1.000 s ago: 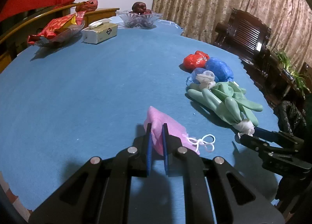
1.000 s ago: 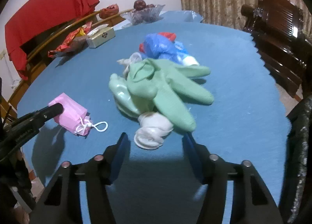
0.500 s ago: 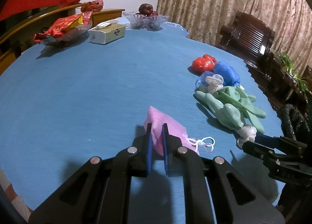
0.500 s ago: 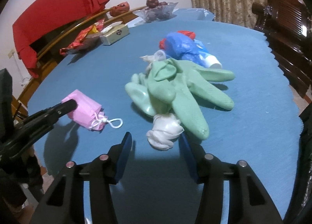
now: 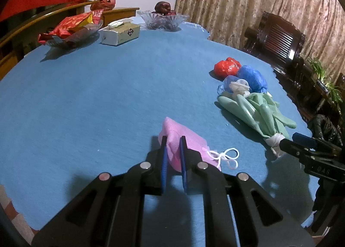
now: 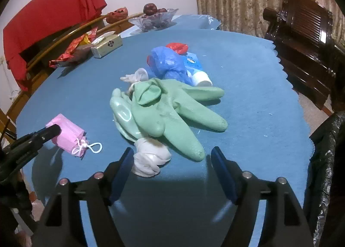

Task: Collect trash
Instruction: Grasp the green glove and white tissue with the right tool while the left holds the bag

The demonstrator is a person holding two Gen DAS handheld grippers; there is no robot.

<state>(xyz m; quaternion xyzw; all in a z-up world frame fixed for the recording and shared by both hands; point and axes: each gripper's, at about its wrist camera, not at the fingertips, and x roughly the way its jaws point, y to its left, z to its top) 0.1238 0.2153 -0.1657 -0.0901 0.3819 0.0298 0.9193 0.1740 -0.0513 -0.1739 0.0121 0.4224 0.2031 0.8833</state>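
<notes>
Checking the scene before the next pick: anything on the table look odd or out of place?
Yes: loose trash lies on the blue tablecloth, near its scalloped edge: crumpled green rubber gloves, a blue plastic bag, a red bag and a tube heaped together. A folded pink face mask lies apart, pinched in the left hand-held gripper.

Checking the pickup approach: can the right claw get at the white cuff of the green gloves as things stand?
Probably yes. The right claw has just been opening, and the white cuff lies between its fingers, nearer the left one, pads not pressing. Nothing blocks it on the blue tablecloth.

Left tool (image 5: pixel 172 148) clamped, right tool (image 6: pixel 171 160) wide.
</notes>
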